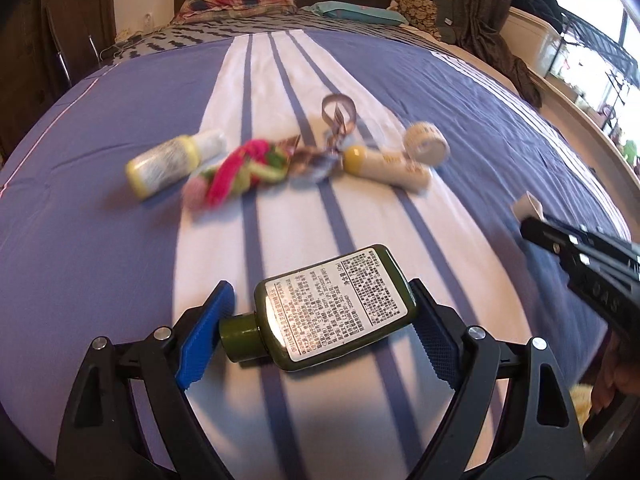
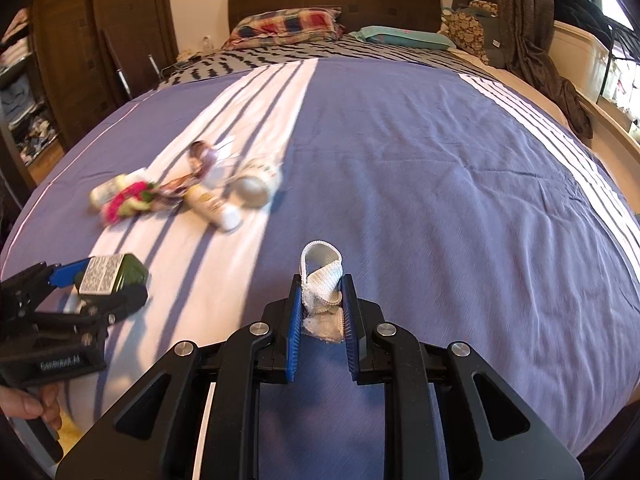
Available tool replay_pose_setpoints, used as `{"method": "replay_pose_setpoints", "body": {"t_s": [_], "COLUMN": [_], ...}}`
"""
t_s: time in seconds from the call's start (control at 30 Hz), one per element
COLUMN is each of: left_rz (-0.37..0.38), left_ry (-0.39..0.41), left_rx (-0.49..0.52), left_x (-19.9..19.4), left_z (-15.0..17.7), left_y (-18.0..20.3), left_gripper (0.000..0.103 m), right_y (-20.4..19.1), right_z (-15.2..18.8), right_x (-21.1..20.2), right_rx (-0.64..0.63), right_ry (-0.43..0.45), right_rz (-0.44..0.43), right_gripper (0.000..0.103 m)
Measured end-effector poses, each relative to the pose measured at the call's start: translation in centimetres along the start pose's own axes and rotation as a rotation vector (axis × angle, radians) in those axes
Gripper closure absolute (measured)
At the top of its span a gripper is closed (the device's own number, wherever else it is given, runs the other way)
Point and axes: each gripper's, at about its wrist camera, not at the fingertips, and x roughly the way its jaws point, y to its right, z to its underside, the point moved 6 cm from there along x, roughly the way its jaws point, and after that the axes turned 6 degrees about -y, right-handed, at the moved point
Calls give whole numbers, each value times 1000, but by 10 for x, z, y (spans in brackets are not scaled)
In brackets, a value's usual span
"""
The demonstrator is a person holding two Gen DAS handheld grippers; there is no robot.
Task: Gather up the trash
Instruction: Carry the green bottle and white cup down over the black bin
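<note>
Left gripper: your left gripper (image 1: pixel 320 320) sits at the bottom centre of the left wrist view with its jaws spread wide. The blue pads flank the bottle; whether they press on it you cannot tell.
Green bottle: the dark green bottle (image 1: pixel 334 308) lies between those pads, label up, cap toward the left pad, base against or just beside the right pad. In the right wrist view it shows at lower left (image 2: pixel 114 278), inside the same gripper.
Right gripper: your right gripper (image 2: pixel 321 312) is at the bottom centre of its own view, jaws drawn together and clamped on a white woven strap (image 2: pixel 322 270), whose loop sticks up past the fingertips.
Remaining litter: a blurred cluster lies above the bottle, mid-frame in the left view: a yellow-capped bottle (image 1: pixel 172 162), a pink and green bundle (image 1: pixel 236 172), a cream tube (image 1: pixel 386 166) and a tape roll (image 1: pixel 426 142), all well apart from both grippers.
Surface: everything rests on the purple bedspread (image 1: pixel 420 80) with white stripes.
</note>
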Motion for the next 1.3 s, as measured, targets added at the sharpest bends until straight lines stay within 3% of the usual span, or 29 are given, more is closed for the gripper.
{"method": "replay_pose_setpoints", "body": {"t_s": [0.5,0.73,0.93,1.13,1.3], "left_rz": [13,48,68,82,86], "left_ry": [86,97,63,-25,-98], "left_rx": [14,44,57,46,41], "left_x": [-95,-114,-108,-79,-54], "left_z": [102,139,171,208,233], "left_y": [4,23,34,38,39], "left_gripper": [21,21,21,21,21], "right_y": [-46,-60,-62,-67,-69], "right_z": [65,110,155,201,218], "right_x": [-78,-96,-87,-61,-48], "right_rx": [-34,-50,-22,-40,-45], "right_ry": [64,49,-14,-124,-171], "right_rz": [-68,-122,-155,-148,-139], "right_gripper": [84,84,83,83,83]}}
